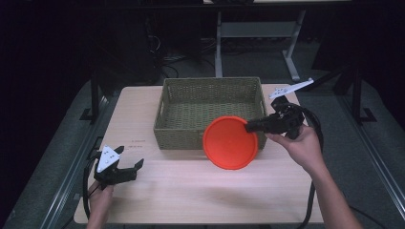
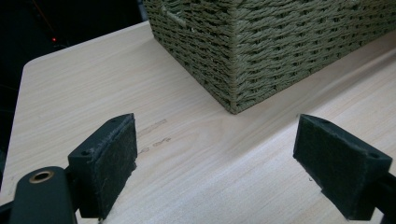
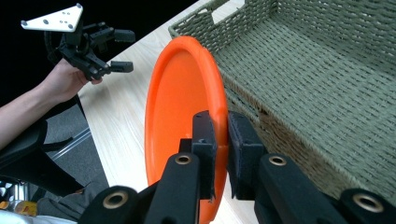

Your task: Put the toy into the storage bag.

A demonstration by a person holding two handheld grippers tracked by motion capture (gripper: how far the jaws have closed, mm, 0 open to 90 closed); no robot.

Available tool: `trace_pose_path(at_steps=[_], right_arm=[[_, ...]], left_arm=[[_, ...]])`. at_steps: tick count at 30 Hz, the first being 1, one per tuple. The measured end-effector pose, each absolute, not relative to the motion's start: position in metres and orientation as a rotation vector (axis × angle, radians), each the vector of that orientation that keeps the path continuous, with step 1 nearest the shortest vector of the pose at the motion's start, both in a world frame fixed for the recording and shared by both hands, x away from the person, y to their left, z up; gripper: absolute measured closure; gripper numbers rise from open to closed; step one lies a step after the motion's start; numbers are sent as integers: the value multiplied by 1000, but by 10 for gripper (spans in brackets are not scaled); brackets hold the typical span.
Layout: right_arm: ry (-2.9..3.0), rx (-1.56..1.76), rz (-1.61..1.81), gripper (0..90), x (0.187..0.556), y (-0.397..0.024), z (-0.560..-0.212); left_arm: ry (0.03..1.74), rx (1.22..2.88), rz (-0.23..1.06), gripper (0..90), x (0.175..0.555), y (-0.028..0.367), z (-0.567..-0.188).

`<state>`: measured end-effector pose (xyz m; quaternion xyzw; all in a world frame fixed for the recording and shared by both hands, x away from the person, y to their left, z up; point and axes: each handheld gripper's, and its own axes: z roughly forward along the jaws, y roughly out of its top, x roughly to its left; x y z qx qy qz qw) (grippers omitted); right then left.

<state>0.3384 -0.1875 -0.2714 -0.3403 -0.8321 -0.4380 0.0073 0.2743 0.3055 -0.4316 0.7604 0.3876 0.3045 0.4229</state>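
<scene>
An orange plate [image 1: 230,141] hangs tilted in the air at the front right corner of a woven basket [image 1: 181,138]. My right gripper [image 1: 249,126] is shut on the plate's rim from the right. In the right gripper view the two black pads [image 3: 243,140] pinch the rim of the plate [image 3: 180,102], with the basket's [image 3: 317,93] empty inside beyond it. My left gripper [image 1: 128,164] rests low near the table's front left corner, open with nothing between its pads [image 2: 112,158]. The left gripper view faces the basket's corner [image 2: 243,65].
The light wooden table [image 1: 157,195] has bare surface in front of the basket. A white bracket [image 1: 291,89] lies at the table's back right edge. Table legs and dark floor lie beyond the far edge.
</scene>
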Motion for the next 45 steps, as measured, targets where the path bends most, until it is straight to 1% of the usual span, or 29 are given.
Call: trace_pose_path(at_steps=[37,45], right_arm=[[-2616,-1081,-1389,821,379,-166,-229],[-2606,-1121,-1387,821,395,-163,-224]], left_arm=[[963,1905,764,130,274,304,-431],[961,1902,761,130,275,304,-432]])
